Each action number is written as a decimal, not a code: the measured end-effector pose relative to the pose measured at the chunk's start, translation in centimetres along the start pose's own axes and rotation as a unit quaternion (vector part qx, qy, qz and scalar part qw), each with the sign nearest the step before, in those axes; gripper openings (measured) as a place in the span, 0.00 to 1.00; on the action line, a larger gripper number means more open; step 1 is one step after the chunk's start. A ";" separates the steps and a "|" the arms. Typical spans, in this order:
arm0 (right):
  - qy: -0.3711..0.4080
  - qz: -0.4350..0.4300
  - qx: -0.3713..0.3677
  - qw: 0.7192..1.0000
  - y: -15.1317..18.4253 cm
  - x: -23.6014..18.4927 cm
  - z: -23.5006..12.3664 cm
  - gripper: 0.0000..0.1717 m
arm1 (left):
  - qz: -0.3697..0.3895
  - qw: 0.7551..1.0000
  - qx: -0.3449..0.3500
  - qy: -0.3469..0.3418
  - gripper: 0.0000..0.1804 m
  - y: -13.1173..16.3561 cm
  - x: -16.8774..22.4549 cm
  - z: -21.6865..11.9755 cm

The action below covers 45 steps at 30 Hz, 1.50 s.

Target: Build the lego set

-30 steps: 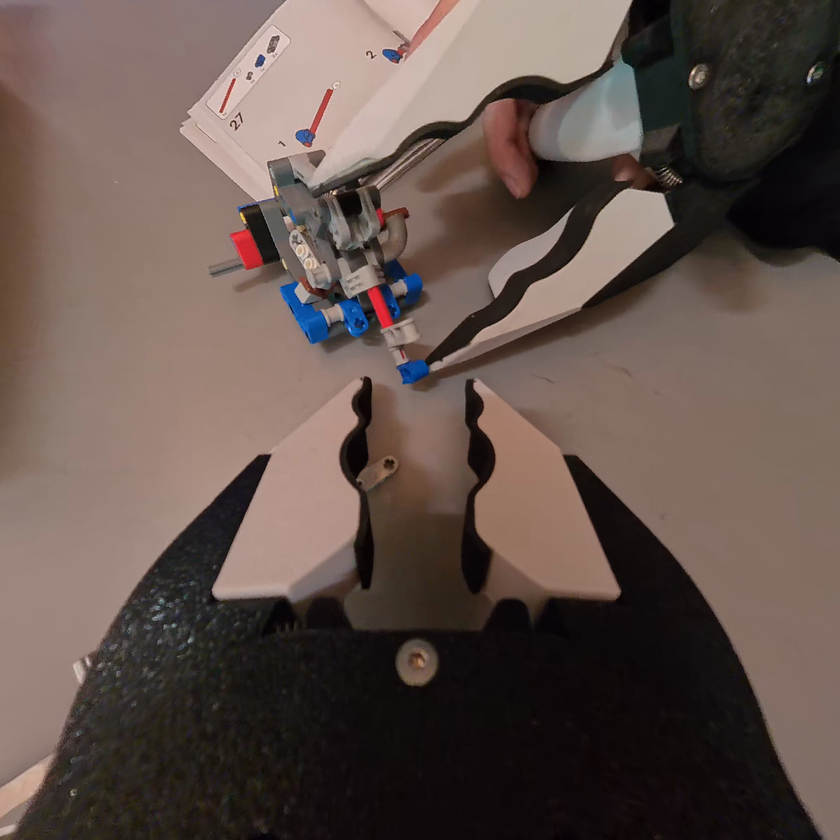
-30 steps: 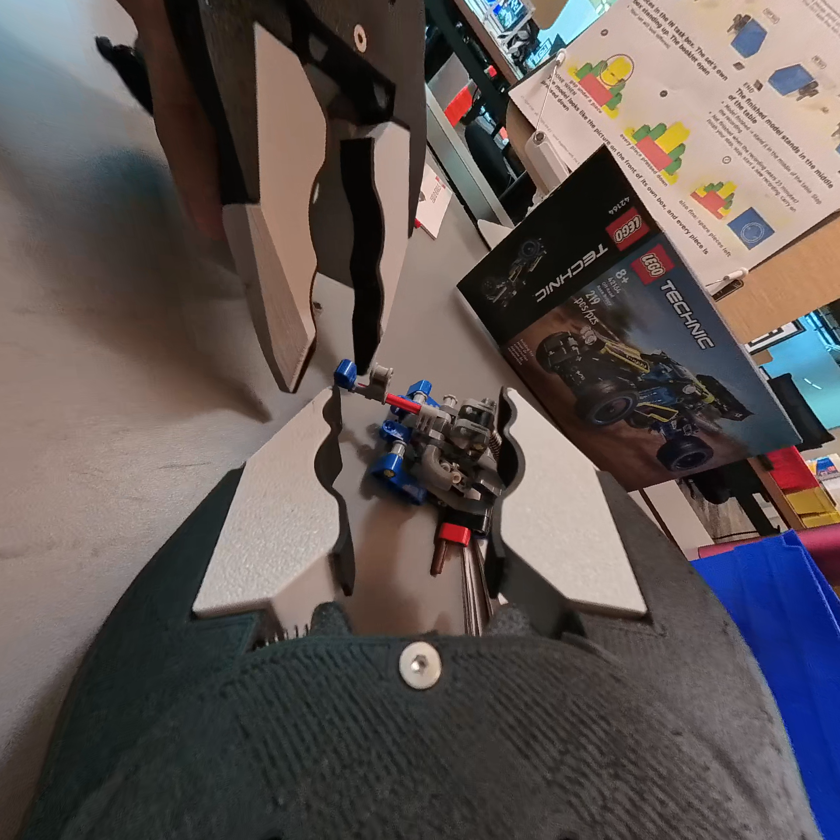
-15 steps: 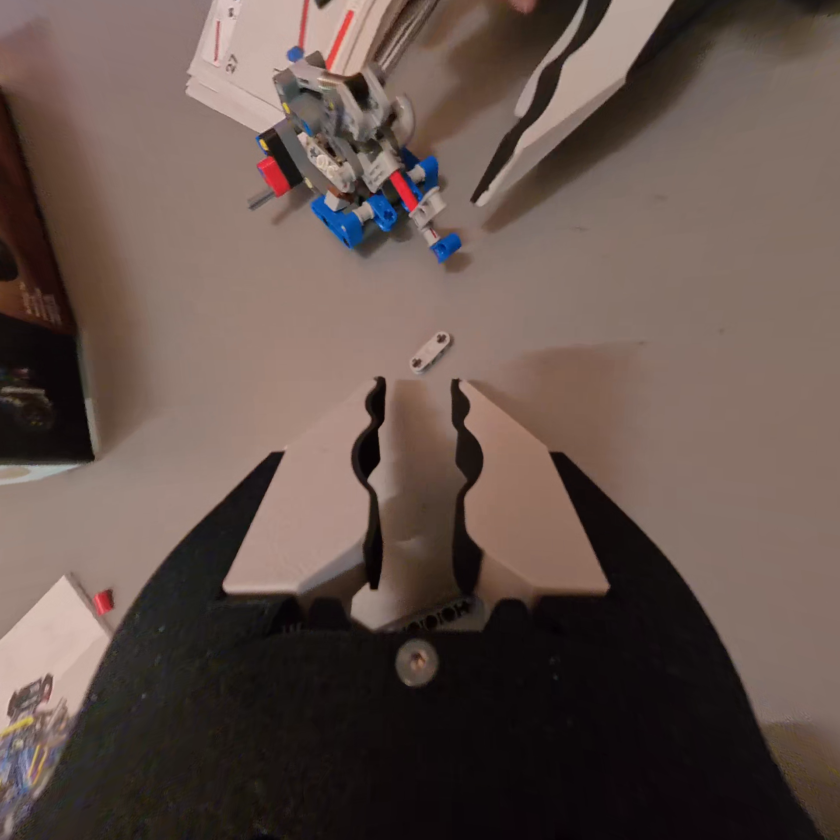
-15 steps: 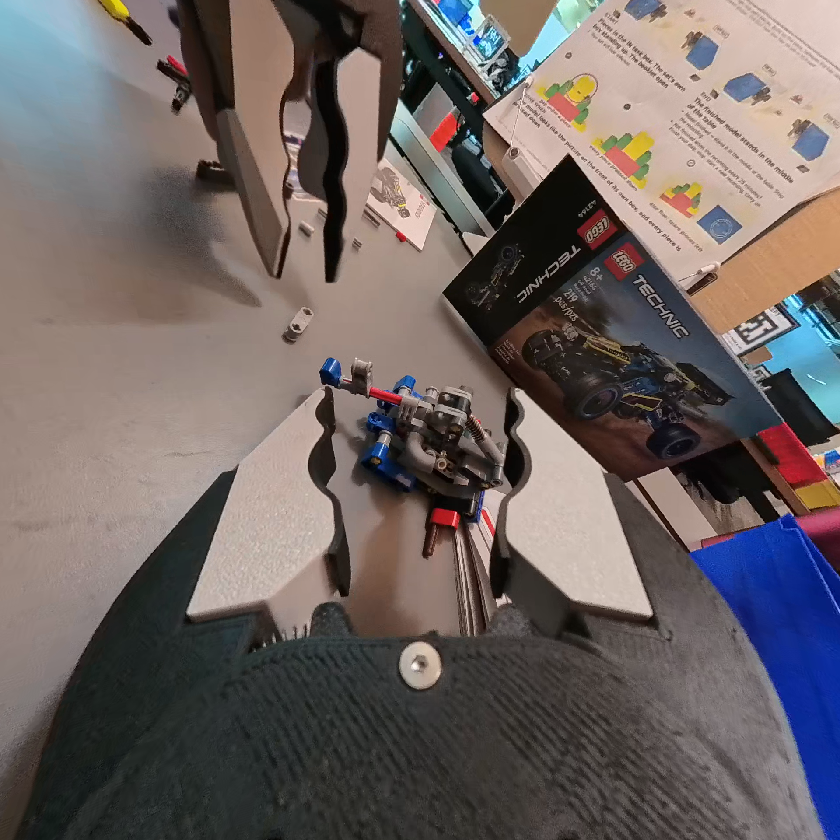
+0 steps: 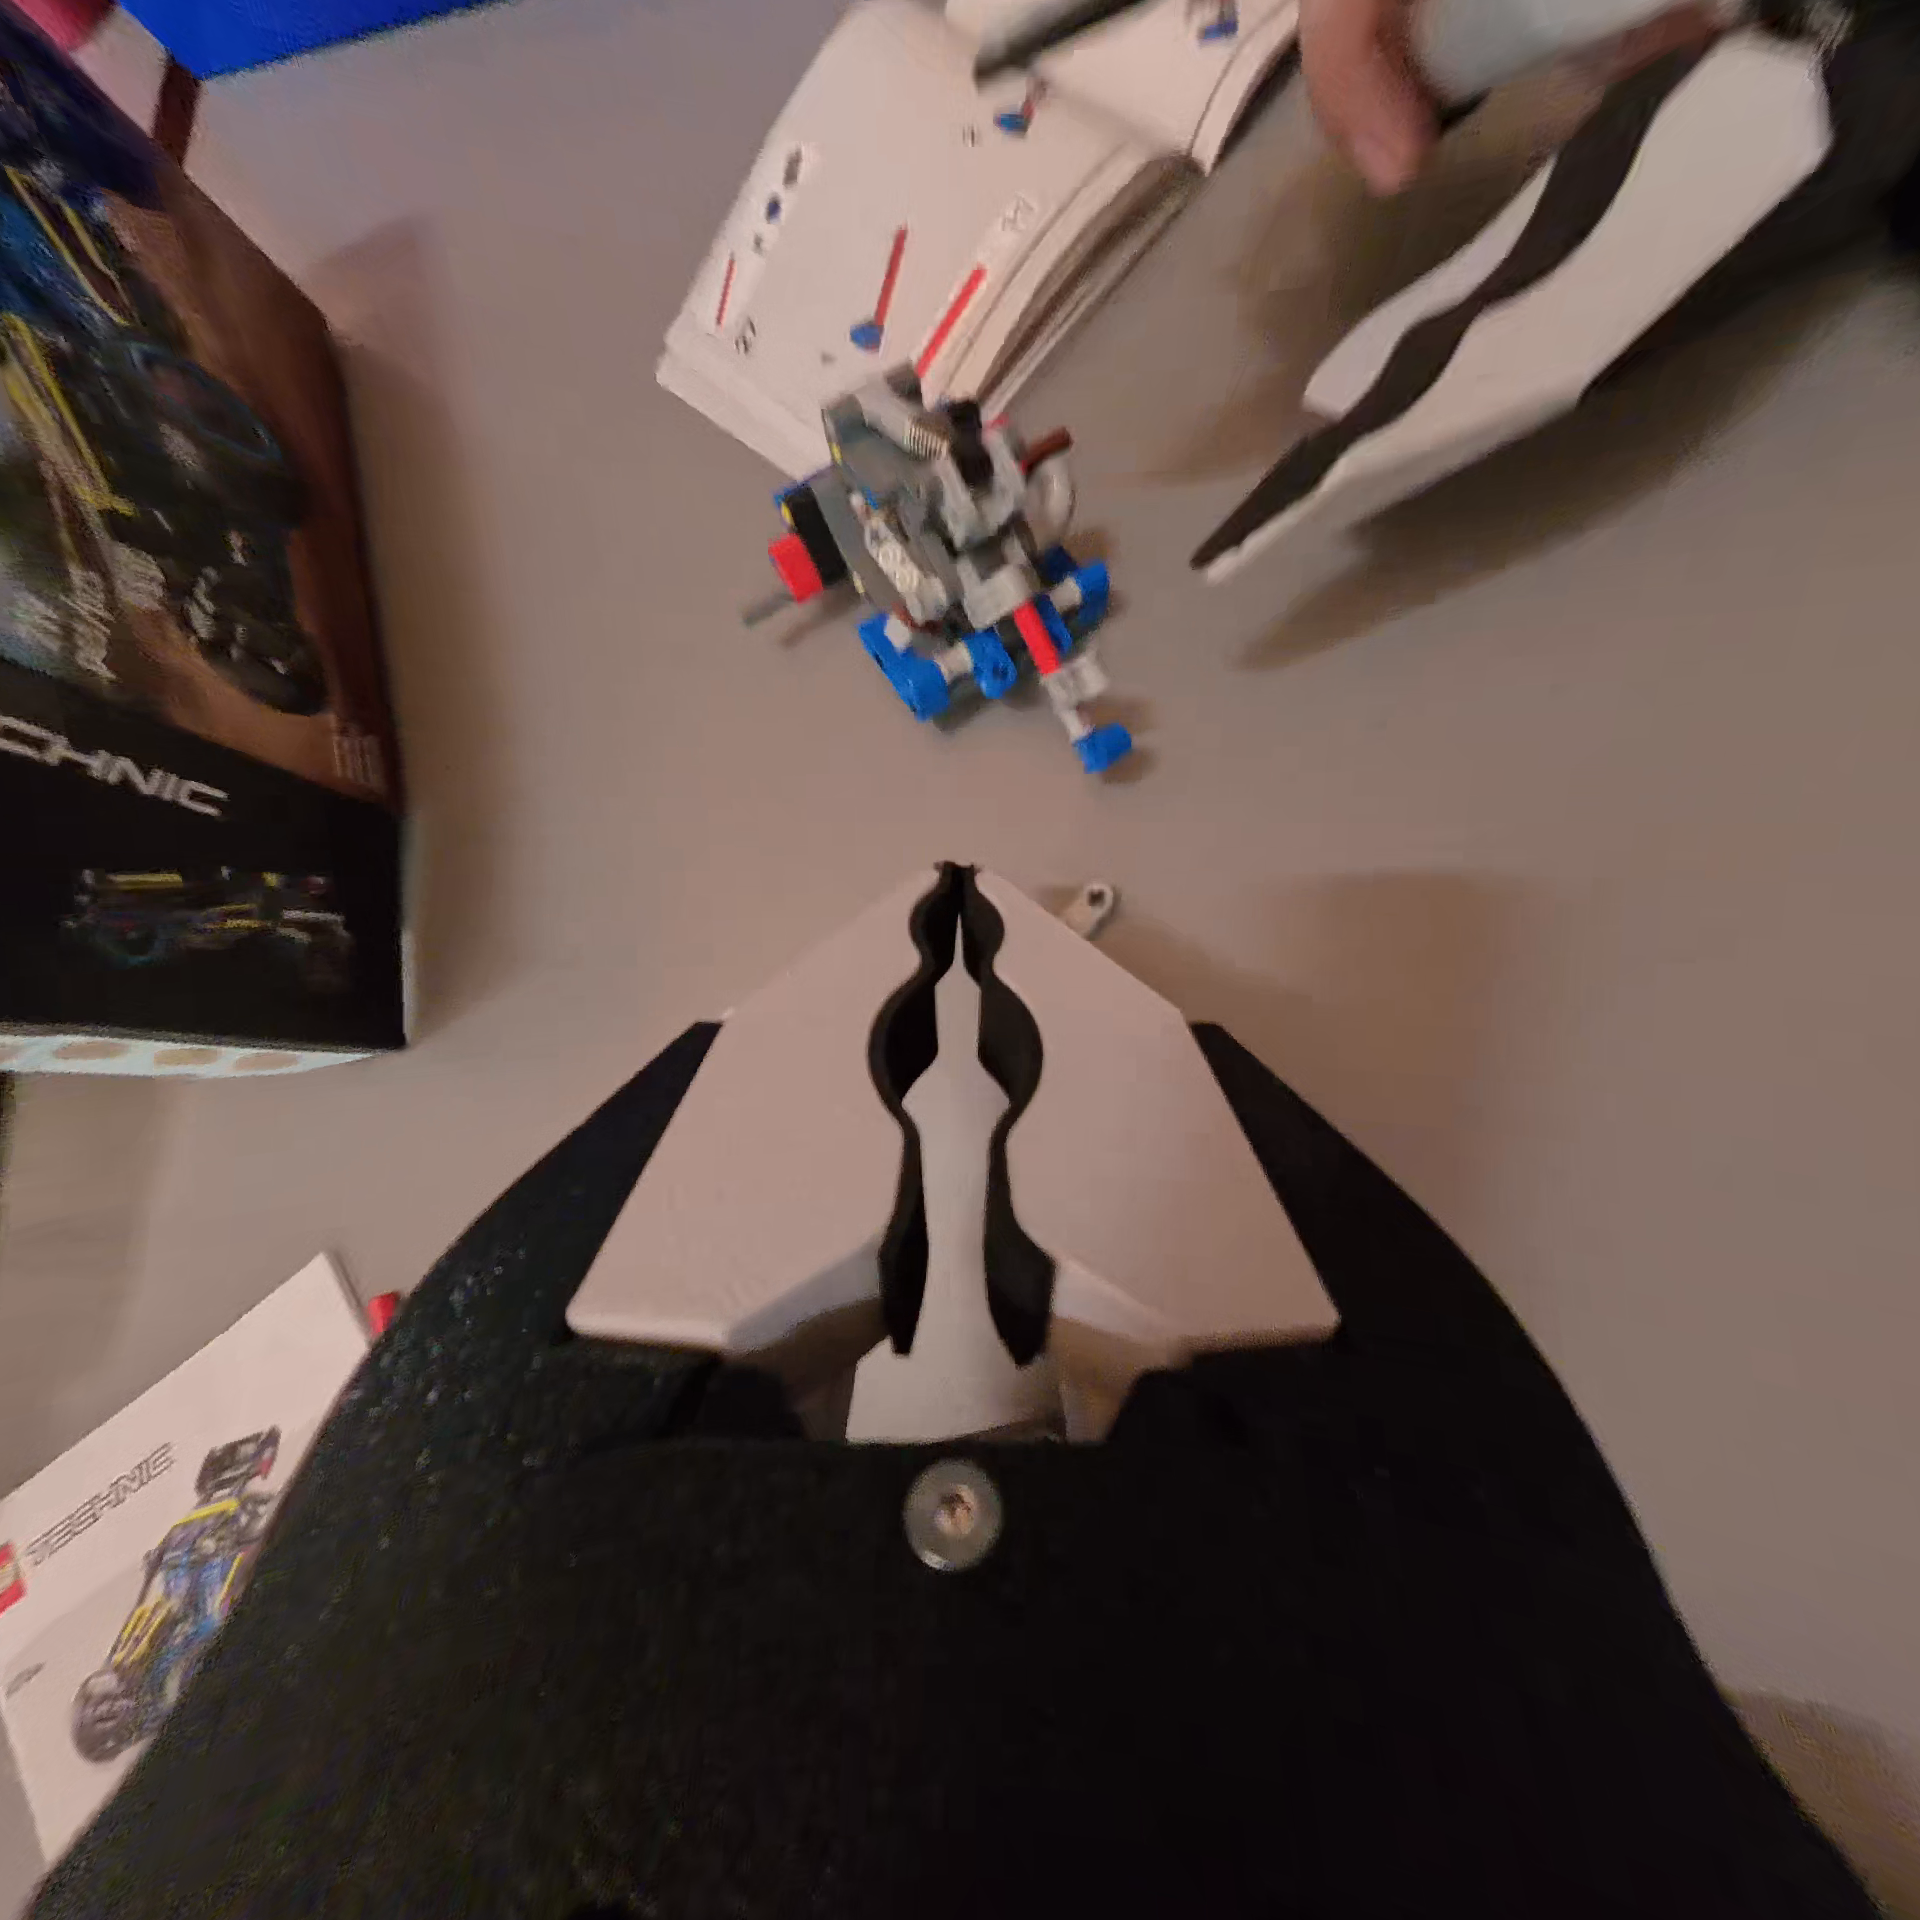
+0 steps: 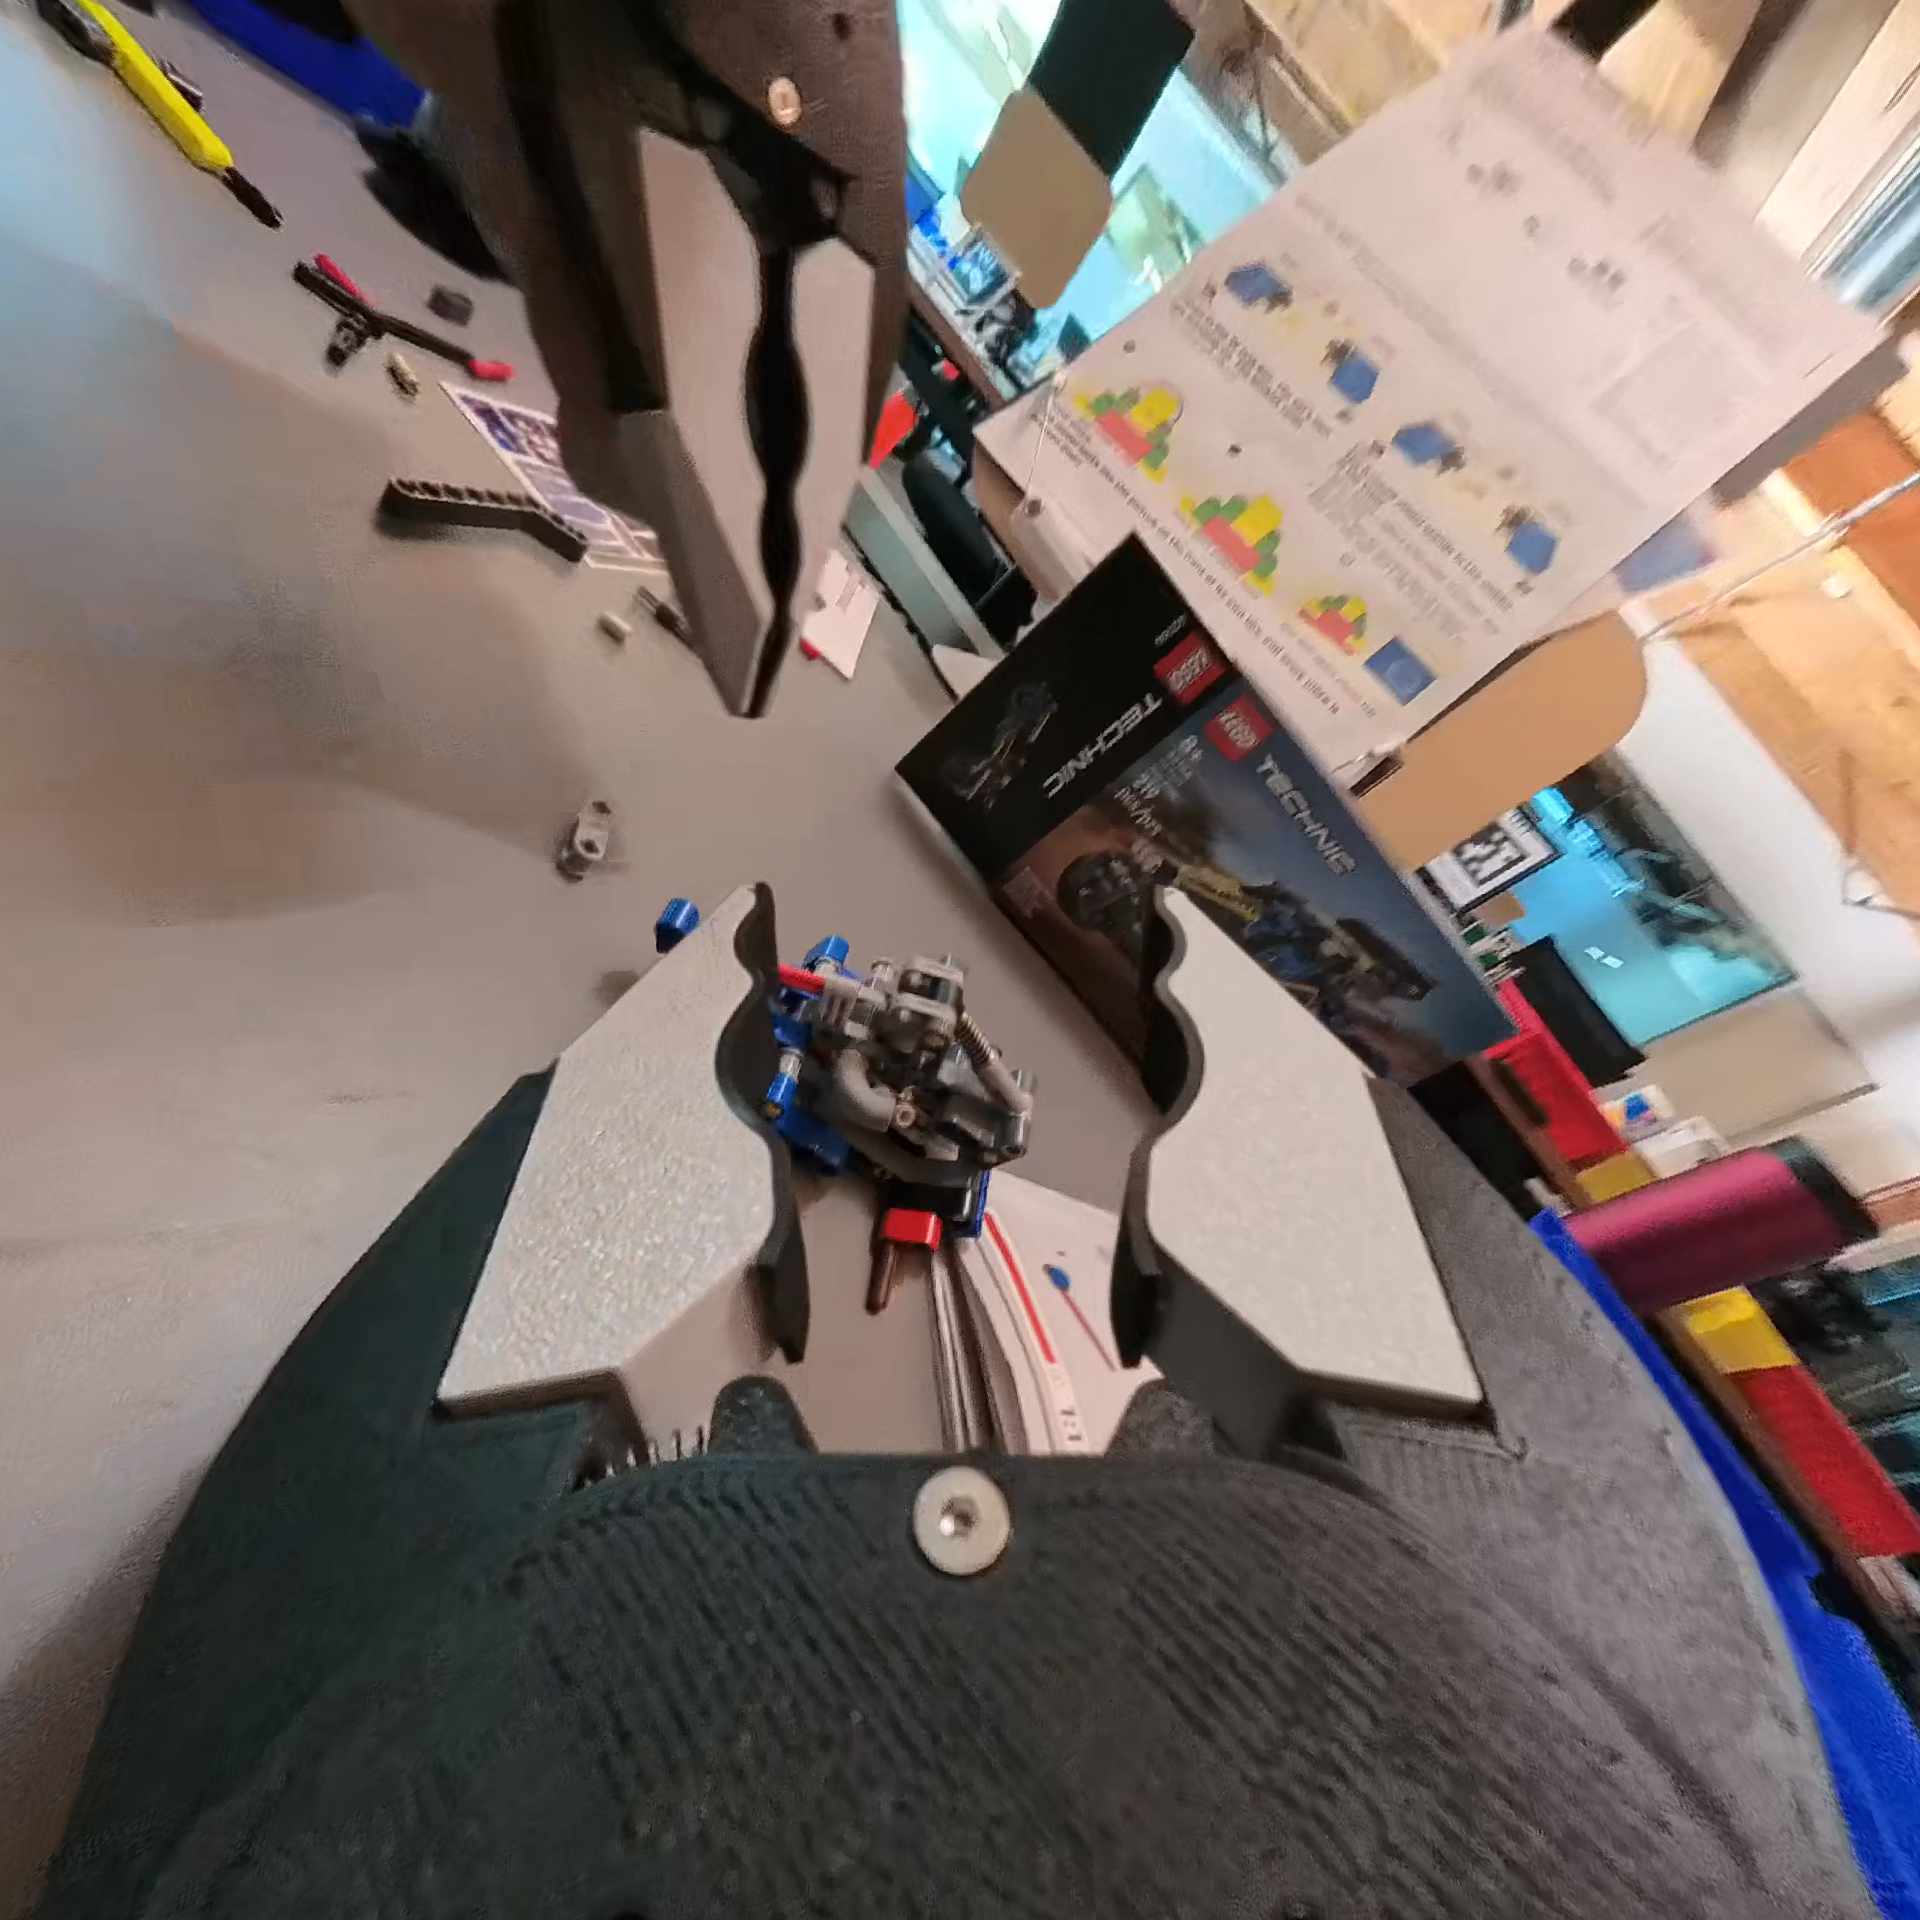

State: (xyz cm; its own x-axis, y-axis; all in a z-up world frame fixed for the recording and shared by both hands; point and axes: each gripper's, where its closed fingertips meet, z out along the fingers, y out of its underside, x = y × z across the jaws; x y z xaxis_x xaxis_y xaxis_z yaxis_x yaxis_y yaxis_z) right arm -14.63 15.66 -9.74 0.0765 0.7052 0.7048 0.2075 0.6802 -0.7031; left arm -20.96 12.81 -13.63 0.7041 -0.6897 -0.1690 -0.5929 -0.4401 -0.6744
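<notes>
My left gripper is shut with nothing between its pads, and it hovers above the grey table. It also shows in the right wrist view, hanging shut above the table. A small grey link piece lies loose on the table just right of its tip, and also shows in the right wrist view. A part-built brick model in grey, blue and red stands farther ahead. My right gripper is open, its fingers wide on either side of the model without pressing on it. One of its fingers shows to the model's right.
The set's dark box stands at the left. An open instruction booklet lies behind the model, and a second booklet lies at the near left. A hand is at the top right. Loose black parts lie farther off. Some 9 cm of space lies between my two pairs of fingers. The small grey link piece sits 5 cm or so from the ends of my left fingers. Look for it in the right wrist view too.
My left gripper pulled back and up from the small grey piece that lay between its fingers. Its pads came together on air, and the piece stayed on the table. My right gripper stayed open by the model.
</notes>
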 end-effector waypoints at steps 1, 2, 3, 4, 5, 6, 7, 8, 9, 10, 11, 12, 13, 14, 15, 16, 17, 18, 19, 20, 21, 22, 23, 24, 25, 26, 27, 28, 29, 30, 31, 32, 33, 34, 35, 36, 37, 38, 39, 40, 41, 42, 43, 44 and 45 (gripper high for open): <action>0.004 -0.014 0.000 1.000 -0.3 -0.1 0.0 0.39 | -0.004 1.000 -0.004 0.001 0.00 -0.5 0.1 -0.3; 0.002 -0.028 -0.004 1.000 -0.4 -0.3 0.1 0.38 | -0.006 1.000 -0.019 0.004 0.00 -0.5 0.1 -0.5; -0.004 -0.041 -0.006 0.999 -0.4 -0.7 0.2 0.38 | 0.004 0.999 -0.039 0.025 0.00 0.0 0.7 -0.5; -0.011 -0.048 -0.008 0.999 -0.4 -1.1 0.3 0.38 | 0.022 0.996 -0.058 0.058 0.00 0.8 1.5 -0.3; -0.016 -0.048 -0.009 0.999 -0.3 -1.3 0.3 0.38 | 0.041 0.995 -0.067 0.062 0.00 1.5 1.5 0.2; -0.017 -0.048 -0.008 0.999 -0.3 -1.4 0.3 0.38 | 0.056 0.995 -0.063 0.050 0.03 1.9 1.1 0.7; -0.015 -0.046 -0.006 0.999 -0.3 -1.2 0.2 0.38 | 0.066 0.995 -0.056 0.056 0.06 2.2 1.2 1.1; -0.010 -0.042 -0.003 0.999 -0.4 -1.0 0.0 0.37 | 0.067 0.994 -0.048 0.073 0.06 2.4 1.5 1.4; -0.008 -0.036 0.002 0.999 -0.4 -0.9 -0.1 0.37 | 0.059 0.993 -0.040 0.091 0.07 2.6 1.9 1.8; -0.006 -0.031 0.006 0.999 -0.5 -0.7 -0.2 0.37 | 0.050 0.992 -0.035 0.110 0.09 2.9 2.3 2.2; -0.005 -0.028 0.009 1.000 -0.6 -0.6 -0.2 0.36 | 0.042 0.990 -0.039 0.129 0.09 3.4 2.6 2.6; -0.003 -0.028 0.011 1.000 -0.6 -0.6 -0.3 0.36 | 0.036 0.989 -0.035 0.137 0.08 3.6 2.7 2.9; -0.004 -0.029 0.011 1.000 -0.7 -0.6 -0.3 0.36 | 0.034 0.990 -0.019 0.139 0.03 3.2 2.7 2.9; -0.005 -0.031 0.012 0.999 -0.7 -0.7 -0.3 0.36 | 0.036 0.990 -0.013 0.138 0.03 3.0 2.7 2.9; -0.006 -0.033 0.012 0.999 -0.7 -0.8 -0.3 0.36 | 0.031 0.991 -0.022 0.125 0.02 3.1 2.3 2.8; -0.007 -0.037 0.011 0.999 -0.7 -0.9 -0.2 0.36 | 0.017 0.993 -0.034 0.110 0.02 3.0 1.8 2.6; -0.006 -0.043 0.009 0.999 -0.7 -1.0 -0.2 0.36 | 0.002 0.994 -0.039 0.102 0.02 2.5 1.7 2.2; -0.004 -0.051 0.007 0.999 -0.8 -1.0 -0.1 0.35 | -0.014 0.995 -0.035 0.092 0.02 1.6 1.6 1.7; -0.005 -0.060 0.006 0.998 -0.8 -1.1 0.0 0.35 | -0.031 0.996 -0.035 0.082 0.02 0.7 1.5 1.1; -0.007 -0.071 0.007 0.997 -1.0 -1.3 0.1 0.34 | -0.049 0.995 -0.040 0.077 0.02 -0.1 1.5 0.6; -0.007 -0.086 0.009 0.996 -1.3 -1.5 0.1 0.32 | -0.068 0.994 -0.044 0.071 0.02 -0.9 1.4 0.1; -0.004 -0.104 0.013 0.995 -1.6 -1.6 0.1 0.31 | -0.086 0.993 -0.044 0.069 0.02 -1.8 1.4 -0.4; -0.001 -0.119 0.015 0.993 -1.9 -1.8 0.2 0.29 | -0.100 0.991 -0.041 0.078 0.02 -2.6 1.7 -0.8; 0.001 -0.131 0.015 0.991 -2.1 -1.9 0.2 0.27 | -0.114 0.989 -0.038 0.089 0.02 -3.3 2.0 -1.1; 0.003 -0.144 0.016 0.989 -2.3 -2.0 0.3 0.24 | -0.126 0.987 -0.035 0.098 0.02 -4.0 2.2 -1.3; 0.008 -0.157 0.016 0.987 -2.4 -2.0 0.3 0.22 | -0.133 0.984 -0.031 0.112 0.03 -4.5 2.5 -1.4; 0.012 -0.167 0.015 0.986 -2.5 -1.9 0.2 0.19 | -0.139 0.981 -0.031 0.128 0.03 -4.9 2.9 -1.5; 0.015 -0.172 0.014 0.985 -2.6 -1.9 0.3 0.19 | -0.145 0.980 -0.029 0.135 0.03 -5.2 3.1 -1.5; 0.017 -0.175 0.015 0.984 -2.6 -1.9 0.2 0.19 | -0.148 0.979 -0.029 0.136 0.03 -5.4 3.2 -1.4; 0.018 -0.178 0.017 0.984 -2.7 -1.9 0.2 0.16 | -0.149 0.978 -0.033 0.141 0.03 -5.4 3.3 -1.3; 0.019 -0.181 0.016 0.983 -2.7 -1.8 0.2 0.09 | -0.151 0.977 -0.031 0.145 0.03 -5.6 3.5 -1.2; 0.022 -0.188 0.009 0.982 -2.6 -1.7 0.2 0.04 | -0.153 0.977 -0.026 0.145 0.03 -5.9 3.5 -1.1; 0.026 -0.199 0.003 0.980 -2.4 -1.6 0.1 0.03 | -0.151 0.978 -0.023 0.142 0.03 -6.0 3.5 -1.0; 0.027 -0.202 -0.004 0.979 -2.4 -1.5 0.1 0.03 | -0.146 0.980 -0.018 0.137 0.03 -6.2 3.4 -1.0; 0.027 -0.190 -0.009 0.981 -2.3 -1.3 0.1 0.03 | -0.134 0.982 -0.010 0.129 0.02 -6.4 3.3 -1.0; 0.027 -0.173 -0.011 0.985 -2.2 -1.2 0.1 0.03 | -0.113 0.986 0.001 0.119 0.02 -6.6 3.1 -1.0; 0.026 -0.156 -0.008 0.987 -2.2 -1.0 0.1 0.03 | -0.080 0.991 0.015 0.106 0.02 -6.9 3.0 -1.0; 0.024 -0.135 -0.001 0.990 -2.2 -0.8 0.0 0.03 | -0.041 0.995 0.034 0.089 0.03 -7.2 2.9 -1.0; 0.021 -0.113 0.006 0.993 -2.2 -0.7 -0.1 0.03 | 0.000 0.996 0.054 0.067 0.06 -7.6 2.7 -1.2; 0.017 -0.092 0.014 0.996 -2.2 -0.5 -0.3 0.03 | 0.041 0.996 0.069 0.044 0.07 -7.8 2.5 -1.3; 0.015 -0.073 0.023 0.997 -2.3 -0.3 -0.4 0.03 | 0.075 0.994 0.079 0.025 0.08 -7.9 2.3 -1.5; 0.014 -0.057 0.031 0.998 -2.3 -0.2 -0.5 0.03 | 0.094 0.992 0.084 0.011 0.08 -7.9 2.2 -1.6; 0.016 -0.047 0.036 0.998 -2.3 0.0 -0.6 0.03 | 0.099 0.991 0.084 0.007 0.08 -7.9 2.1 -1.7; 0.020 -0.045 0.038 0.998 -2.3 0.2 -0.7 0.03 | 0.091 0.992 0.082 0.011 0.08 -7.7 2.2 -1.7; 0.024 -0.050 0.037 0.998 -2.3 0.3 -0.7 0.03 | 0.070 0.994 0.078 0.015 0.08 -7.6 2.1 -1.6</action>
State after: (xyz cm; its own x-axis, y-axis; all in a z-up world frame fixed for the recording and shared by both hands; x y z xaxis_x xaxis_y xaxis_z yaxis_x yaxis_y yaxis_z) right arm -14.40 14.17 -7.89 0.1065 0.6238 0.7743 0.1438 0.7609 -0.6327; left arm -15.59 13.75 -7.72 0.6051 -0.7563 -0.2485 -0.6146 -0.2453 -0.7497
